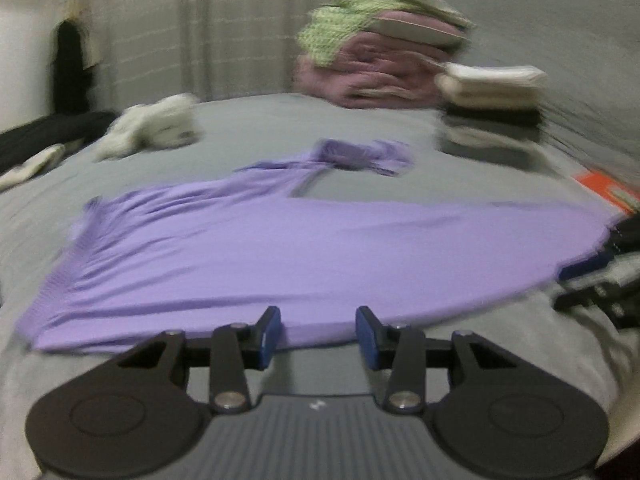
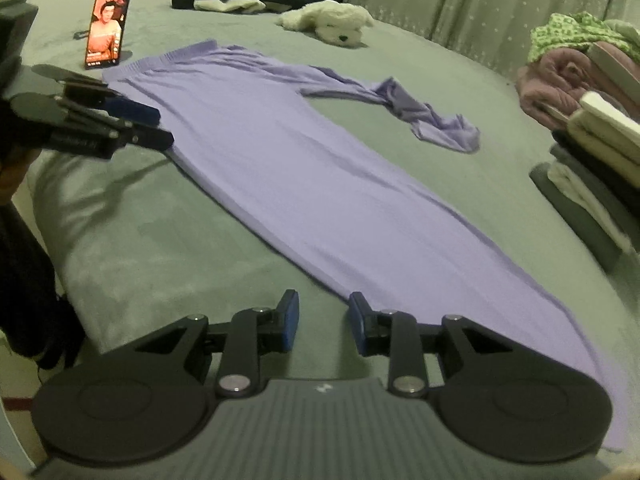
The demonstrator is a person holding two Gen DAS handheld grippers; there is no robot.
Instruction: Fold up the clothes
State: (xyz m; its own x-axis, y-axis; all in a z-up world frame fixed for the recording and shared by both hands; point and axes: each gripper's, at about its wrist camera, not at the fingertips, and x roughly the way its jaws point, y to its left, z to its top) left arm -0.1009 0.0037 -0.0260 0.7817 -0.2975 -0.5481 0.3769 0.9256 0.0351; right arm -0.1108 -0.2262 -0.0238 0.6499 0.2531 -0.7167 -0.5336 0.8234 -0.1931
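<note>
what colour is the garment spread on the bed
Lilac purple garment, plain; clearest in the right wrist view.

Purple garment [image 2: 304,176] lies flat on the bed [image 2: 160,240], right hand-held gripper [image 2: 324,322] parted, empty

No legible text found; the phone [image 2: 106,26] screen beside the purple garment [image 2: 304,168] shows lettering too small to read.

a grey-sheeted bed [image 2: 160,240] fills the room; pale patterned curtains [image 2: 480,8] hang behind it in dim light.
</note>
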